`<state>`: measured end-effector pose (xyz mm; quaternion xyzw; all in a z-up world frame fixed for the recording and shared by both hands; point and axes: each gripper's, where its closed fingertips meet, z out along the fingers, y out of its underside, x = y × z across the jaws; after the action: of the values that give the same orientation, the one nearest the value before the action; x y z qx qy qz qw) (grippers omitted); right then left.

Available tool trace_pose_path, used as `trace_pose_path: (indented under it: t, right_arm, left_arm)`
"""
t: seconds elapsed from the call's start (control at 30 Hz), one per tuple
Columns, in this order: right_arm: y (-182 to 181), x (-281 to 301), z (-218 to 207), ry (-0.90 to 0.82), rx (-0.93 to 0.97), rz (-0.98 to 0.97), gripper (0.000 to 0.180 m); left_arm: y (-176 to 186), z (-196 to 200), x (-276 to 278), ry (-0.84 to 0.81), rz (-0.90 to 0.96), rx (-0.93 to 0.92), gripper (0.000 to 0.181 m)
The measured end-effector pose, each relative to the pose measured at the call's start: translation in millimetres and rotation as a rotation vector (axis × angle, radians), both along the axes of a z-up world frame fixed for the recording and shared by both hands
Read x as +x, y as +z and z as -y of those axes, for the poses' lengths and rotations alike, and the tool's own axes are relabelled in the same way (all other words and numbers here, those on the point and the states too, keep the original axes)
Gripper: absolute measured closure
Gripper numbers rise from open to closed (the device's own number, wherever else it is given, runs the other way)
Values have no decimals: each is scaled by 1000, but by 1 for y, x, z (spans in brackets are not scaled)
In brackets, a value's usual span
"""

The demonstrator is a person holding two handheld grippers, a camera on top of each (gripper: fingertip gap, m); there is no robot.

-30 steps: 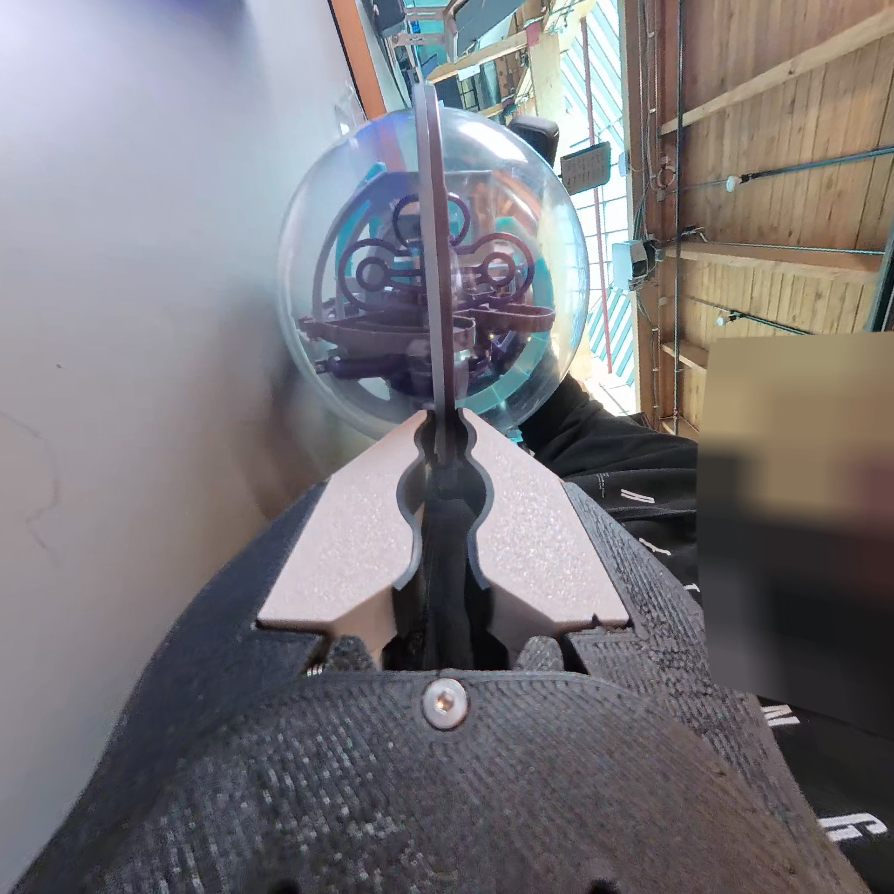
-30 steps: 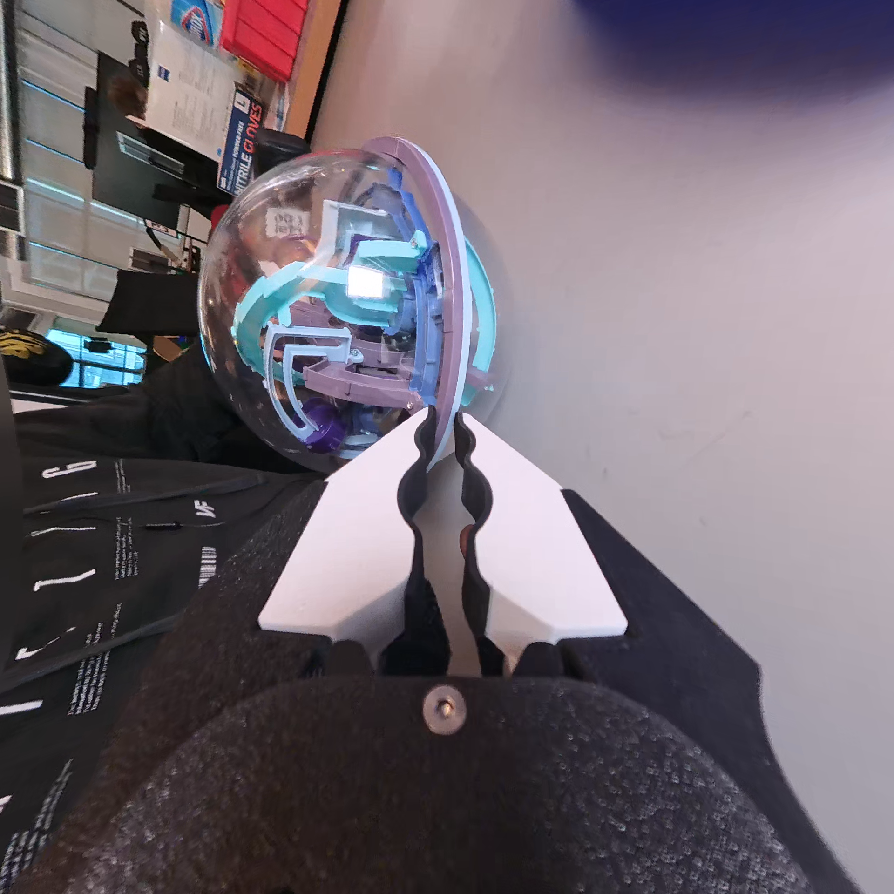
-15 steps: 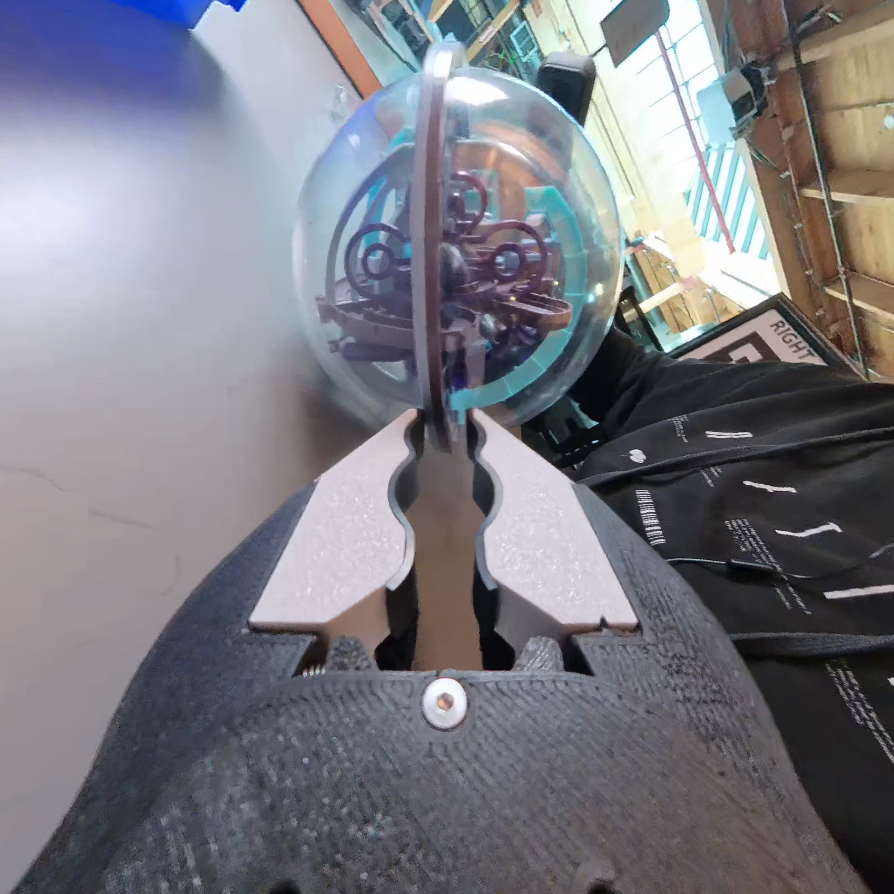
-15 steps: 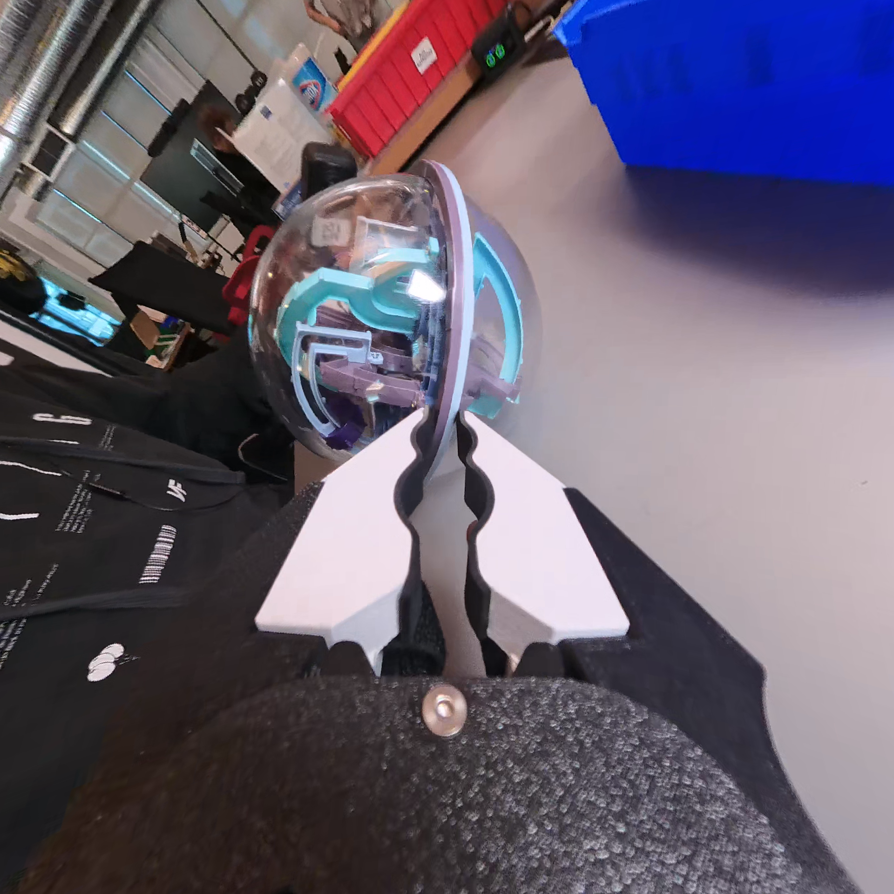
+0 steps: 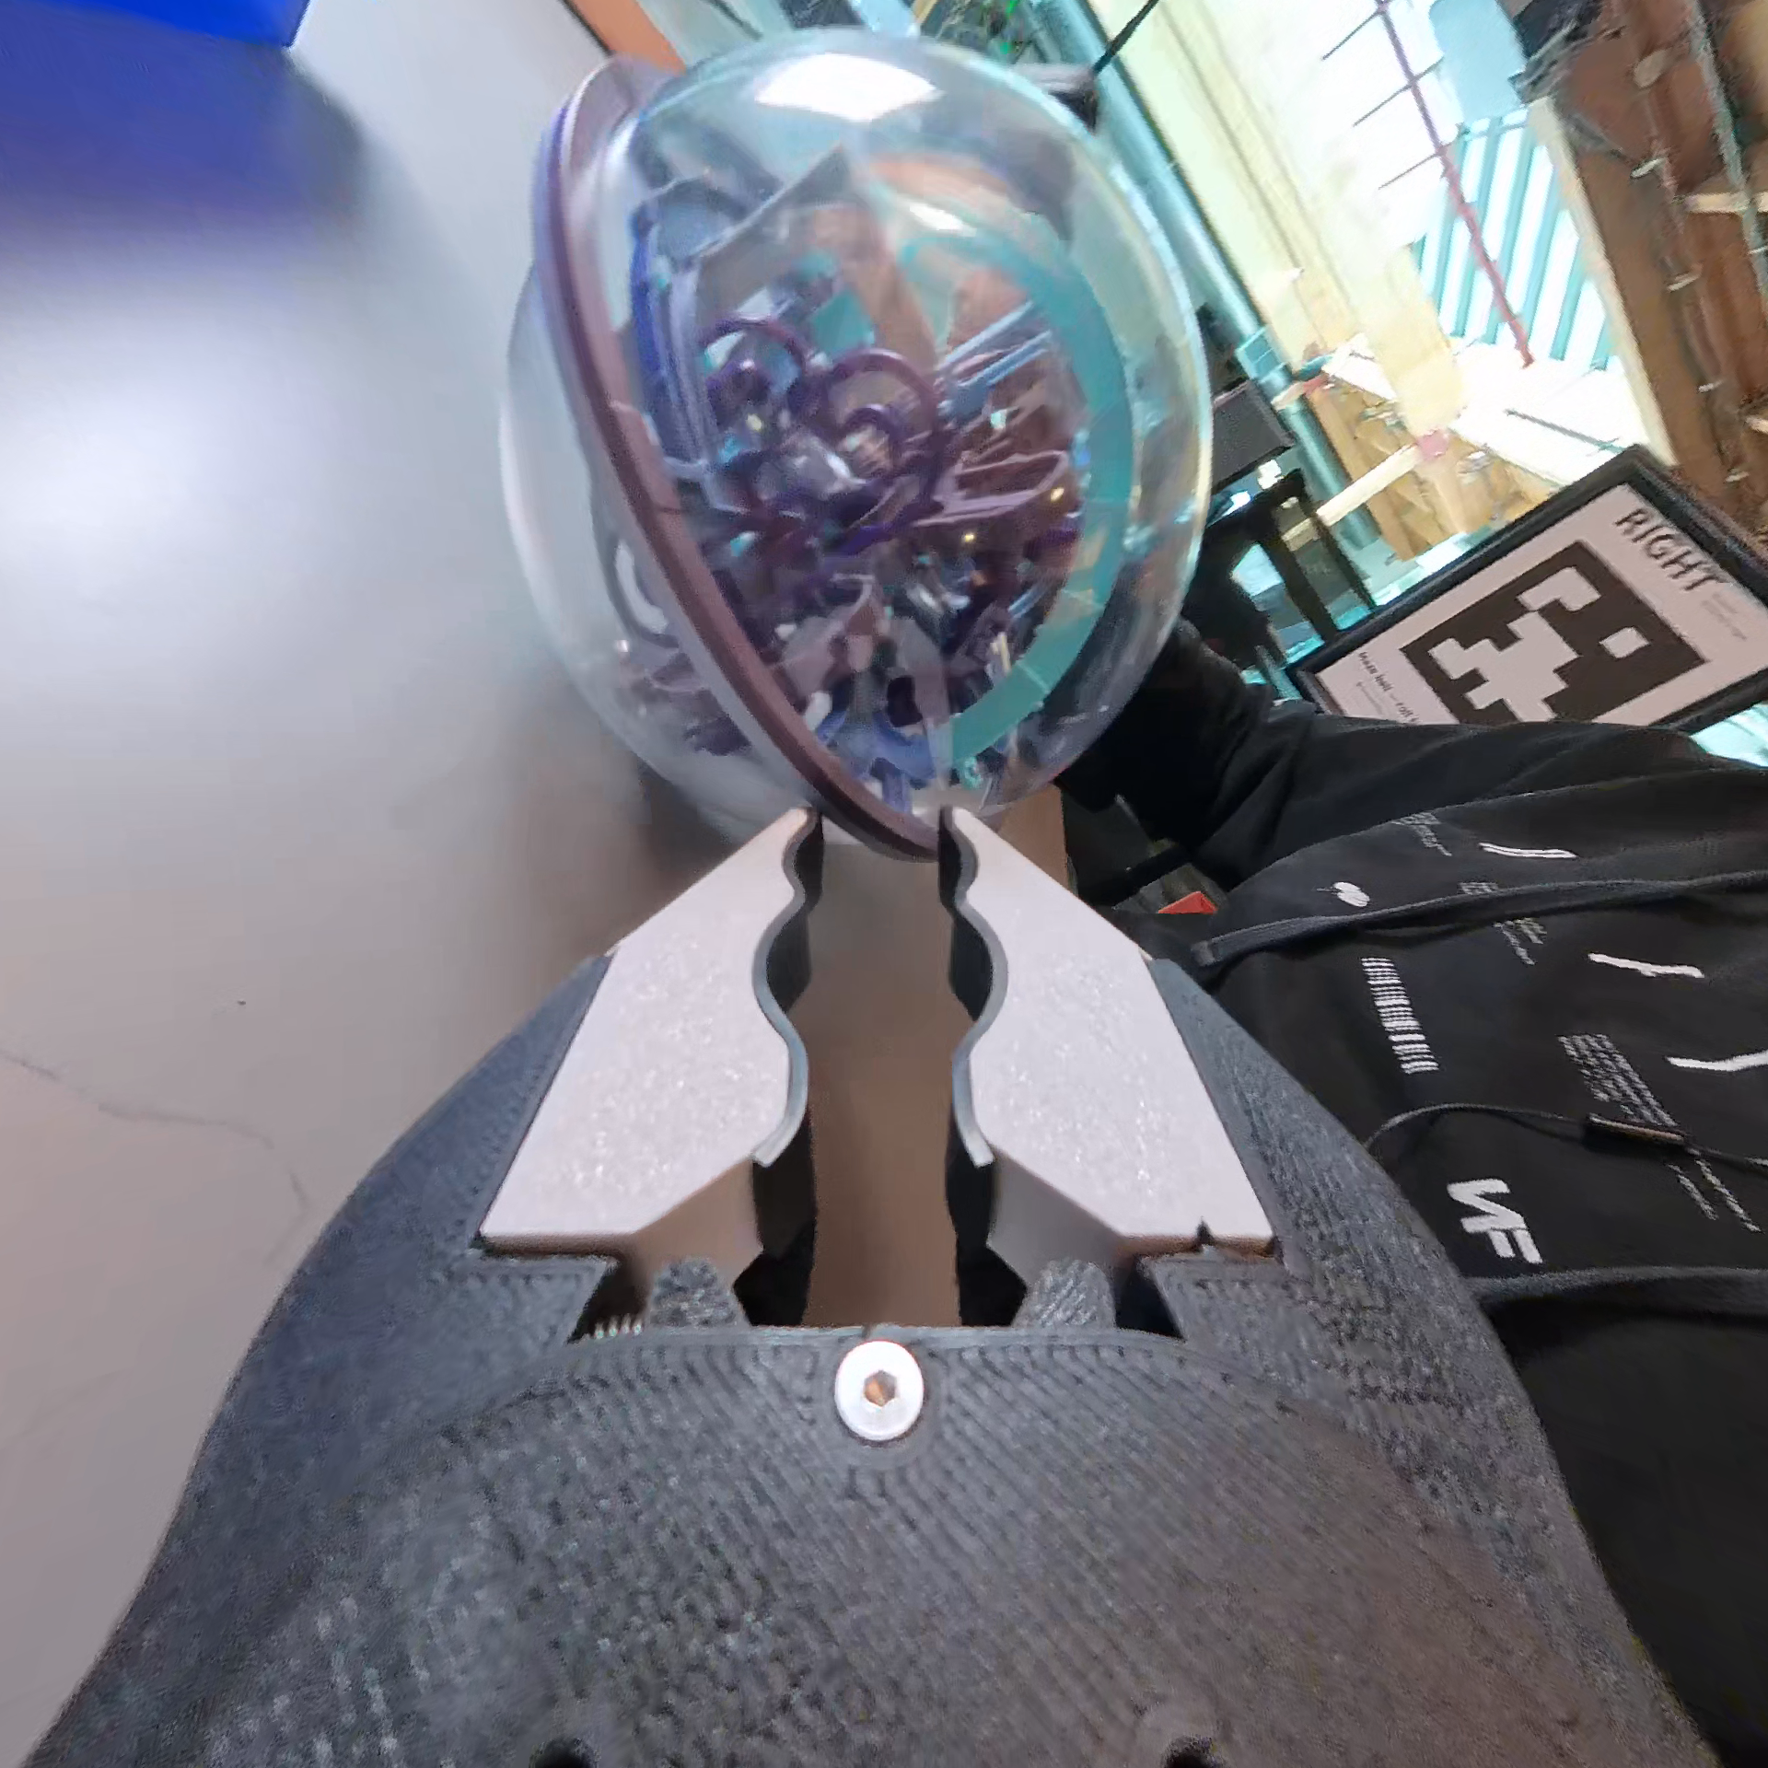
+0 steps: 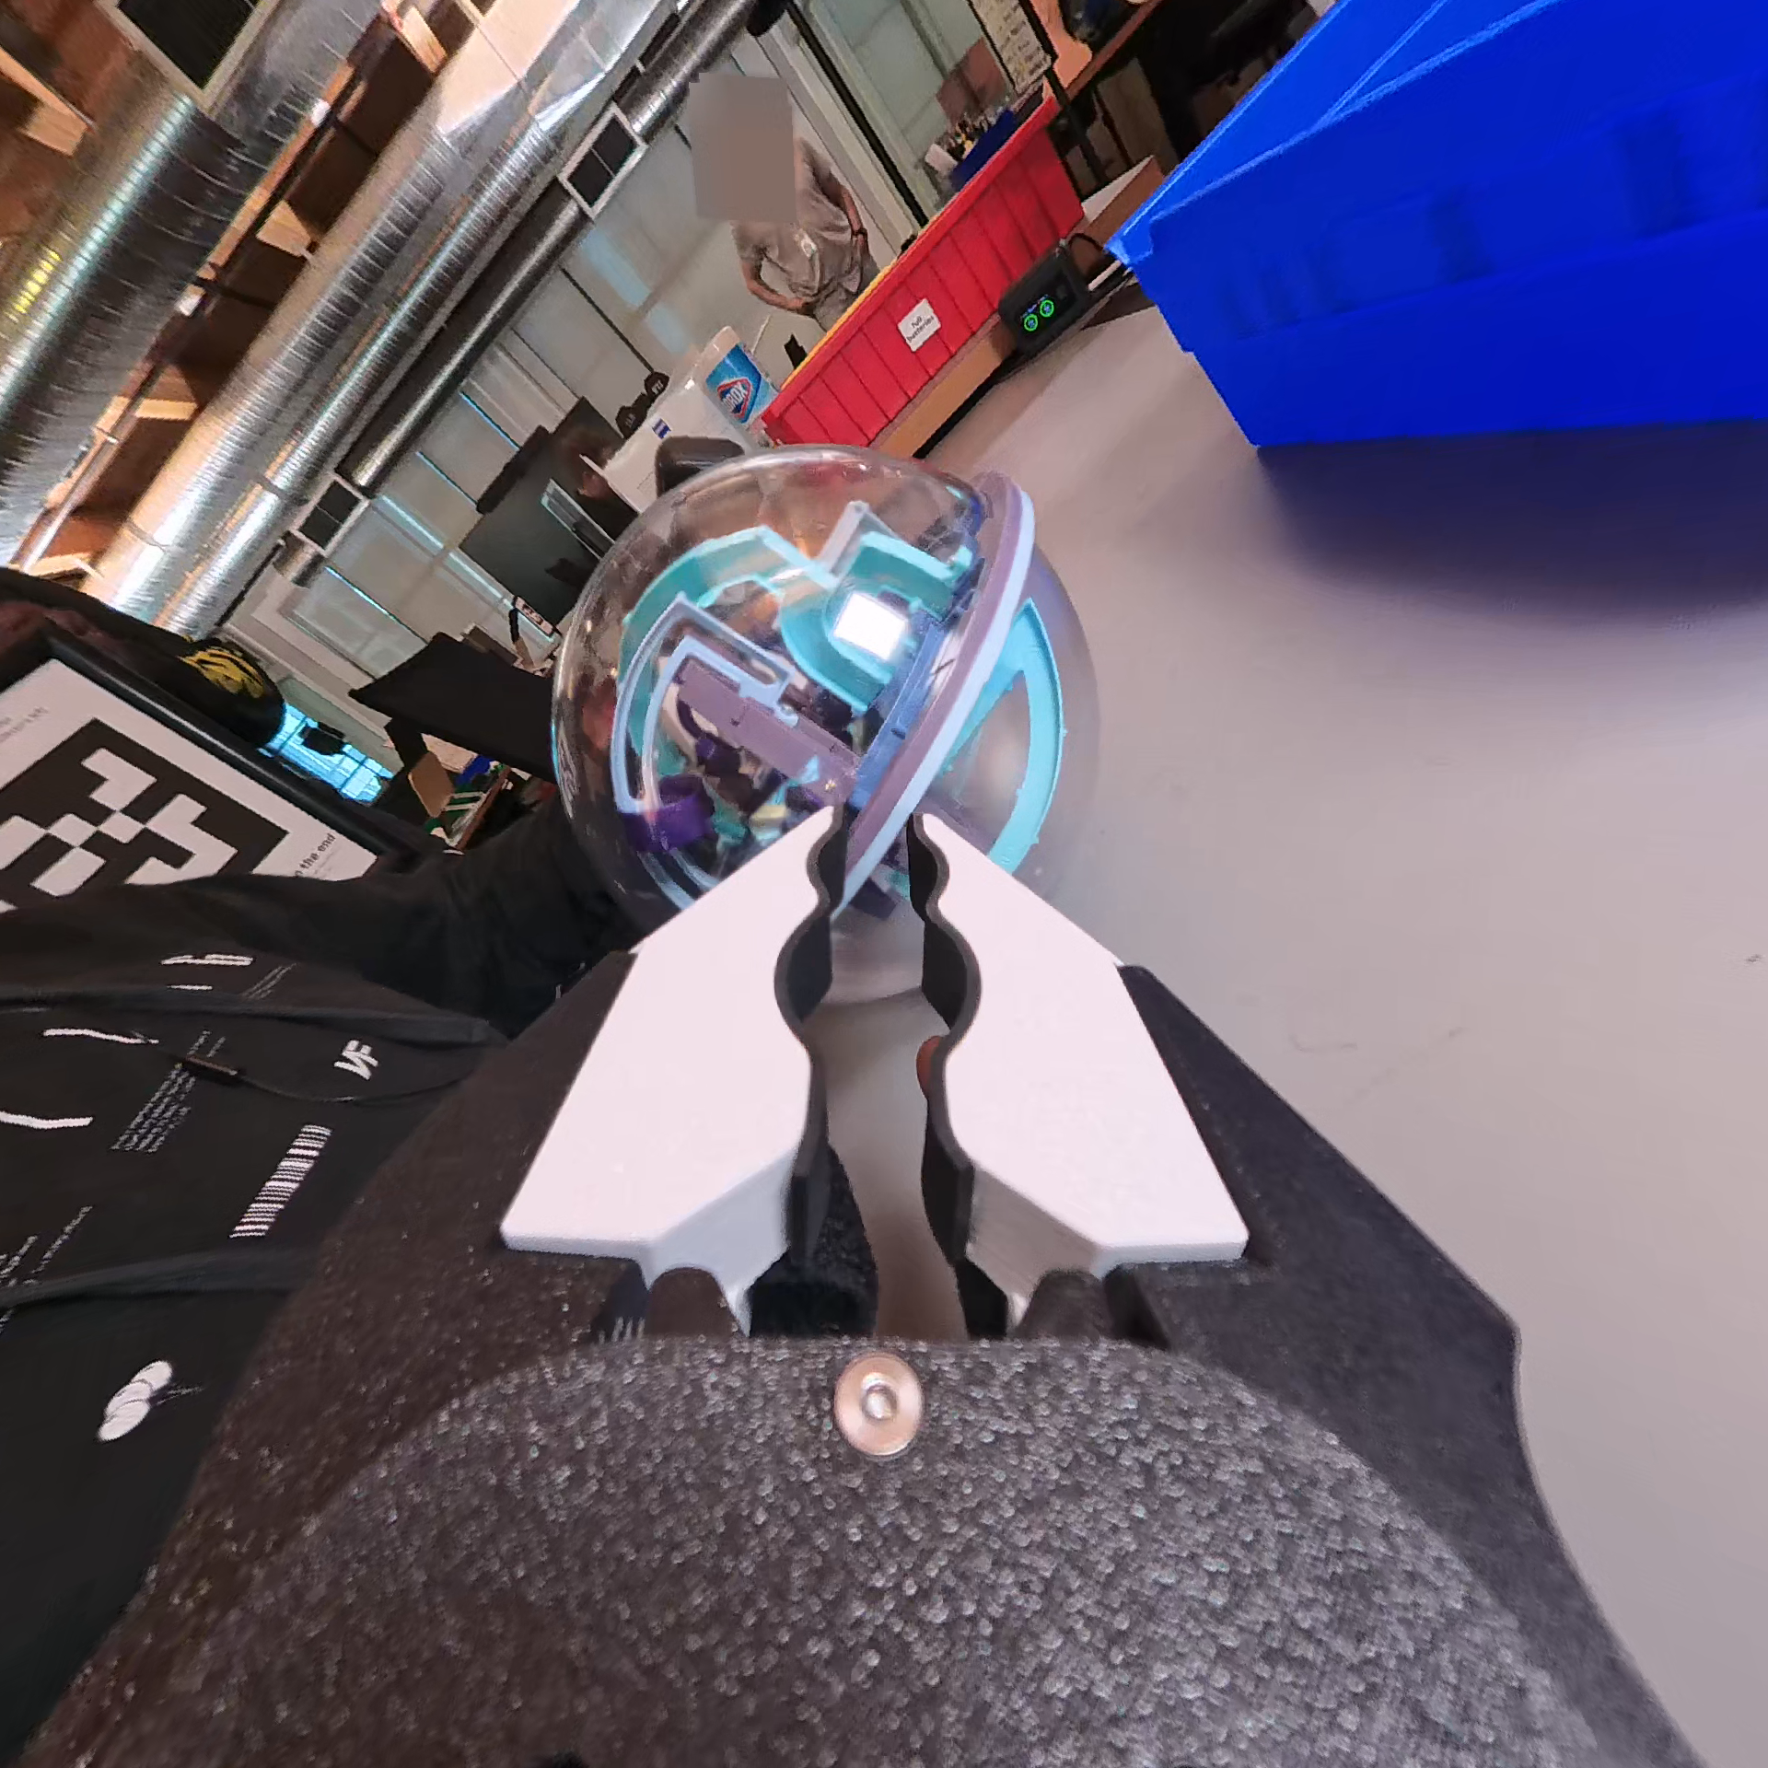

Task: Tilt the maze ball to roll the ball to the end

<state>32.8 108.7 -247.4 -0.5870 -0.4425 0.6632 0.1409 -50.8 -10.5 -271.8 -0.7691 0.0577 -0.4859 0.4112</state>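
The maze ball (image 5: 861,430) is a clear sphere with purple and teal tracks inside and a purple rim (image 5: 612,402) around its middle. It sits just above or on the grey table (image 5: 239,670); I cannot tell which. My left gripper (image 5: 878,828) has its jaws a little apart, and the rim runs slanted between the tips. In the right wrist view the maze ball (image 6: 794,689) is ahead, and my right gripper (image 6: 872,828) pinches its slanted rim (image 6: 966,670) from the opposite side. I cannot pick out the small ball inside.
A blue bin (image 6: 1483,239) stands on the table (image 6: 1435,861) to the right of the ball. A red bin (image 6: 918,316) is farther back. A person in black clothing (image 5: 1435,957) and a framed marker board (image 5: 1531,622) are close beside the ball.
Both grippers swung round with the ball. The rim, straight between the jaws before, now lies slanted in both views. Both jaws stand wider apart, the left more so.
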Motion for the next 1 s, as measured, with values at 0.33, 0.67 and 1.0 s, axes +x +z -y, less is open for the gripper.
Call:
trace_pose_path:
  t: [0.33,0.67,1.0]
  right_arm:
    - [2,0,6,37,5,-45,172]
    - [3,5,7,34,28,-64,172]
    - [24,10,5,9,96,-174,174]
  left_arm:
    - [17,-22,-46,103,153,40,152]
    - [17,-10,-15,34,90,107,173]
    - [5,-11,-4,38,-149,180,173]
